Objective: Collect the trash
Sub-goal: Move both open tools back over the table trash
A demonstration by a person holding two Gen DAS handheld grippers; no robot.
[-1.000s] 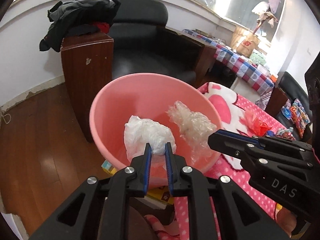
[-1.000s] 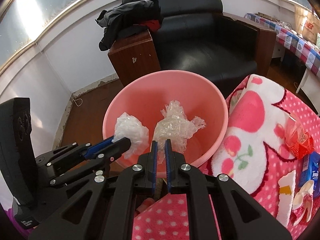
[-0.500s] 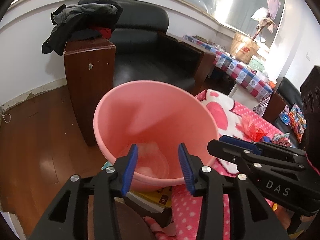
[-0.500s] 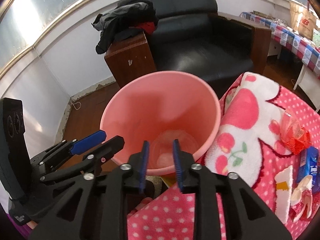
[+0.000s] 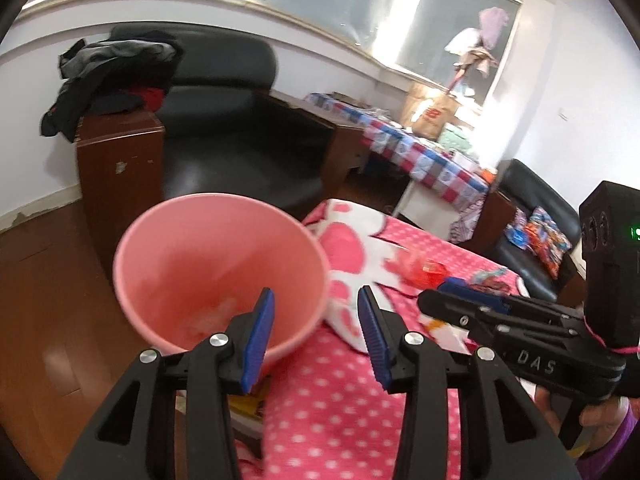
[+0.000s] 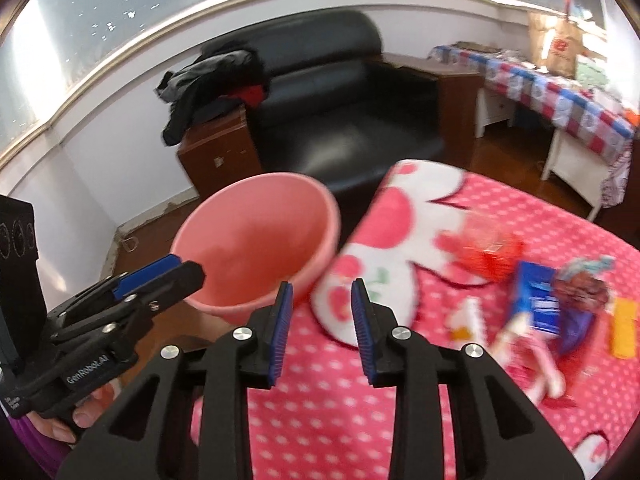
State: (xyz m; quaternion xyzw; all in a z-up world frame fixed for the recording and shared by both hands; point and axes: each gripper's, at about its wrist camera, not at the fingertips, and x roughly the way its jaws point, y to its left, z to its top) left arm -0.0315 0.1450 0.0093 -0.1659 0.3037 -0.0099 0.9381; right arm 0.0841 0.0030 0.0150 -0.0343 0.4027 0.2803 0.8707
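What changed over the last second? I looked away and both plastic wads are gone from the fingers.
Both let go: left gripper and right gripper opened, dropped their wads into the pink bin, then swung toward the pink blanket. Bin and wrappers stayed put.

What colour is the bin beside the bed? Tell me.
Pink. The bin shows best in the left wrist view.

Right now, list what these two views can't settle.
- Bin contents: left view, a pale blur at the bottom; right view, near wall hides the bottom.
- Wrappers: right view, motion blur; labels unreadable.
- Under the bin: left view, the left gripper covers it.
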